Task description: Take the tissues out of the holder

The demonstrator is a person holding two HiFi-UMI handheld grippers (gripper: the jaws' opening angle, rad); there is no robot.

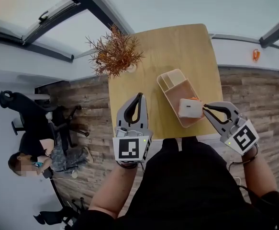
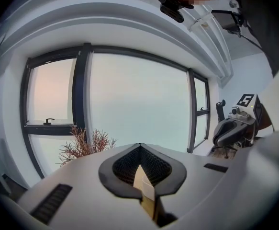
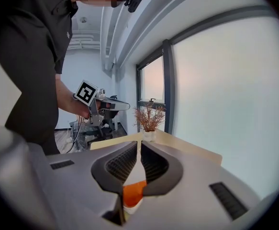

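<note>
my right fingers (image 1: 207,109) are closed at the white tissue pack's (image 1: 189,108) 3 o'clock edge; my left fingers (image 1: 139,97) are closed, empty.

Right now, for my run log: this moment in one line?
left gripper: shut, empty | right gripper: shut, at tissues | tissues: in holder

No legible words or numbers; cubes (image 1: 131,148) on the left claw (image 1: 139,96) and right claw (image 1: 205,108) carry only square markers.
</note>
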